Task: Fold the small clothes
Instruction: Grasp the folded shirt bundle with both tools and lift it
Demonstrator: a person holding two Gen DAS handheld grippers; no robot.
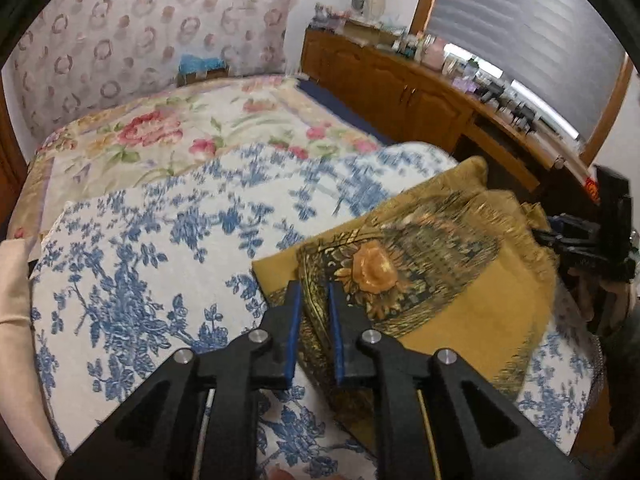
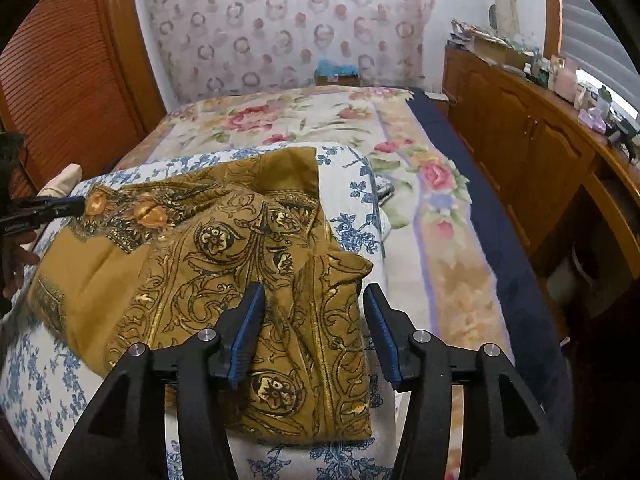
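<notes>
A mustard-yellow patterned garment (image 2: 224, 264) with gold and black scrollwork lies partly folded on the blue-and-white floral cloth (image 2: 352, 184) on the bed. It also shows in the left wrist view (image 1: 440, 272). My left gripper (image 1: 314, 292) is narrowly open, its fingers on either side of the garment's left edge fold. It shows from the side in the right wrist view (image 2: 60, 206). My right gripper (image 2: 314, 300) is open and hovers over the garment's right front part, holding nothing. The right gripper also appears at the right edge of the left wrist view (image 1: 580, 240).
The bed carries a pink-rose floral bedspread (image 2: 320, 120) behind the blue cloth. A wooden cabinet (image 2: 520, 128) with cluttered top runs along the right. A slatted wooden door (image 2: 60, 80) stands at left. A patterned wall (image 2: 280, 20) is at the back.
</notes>
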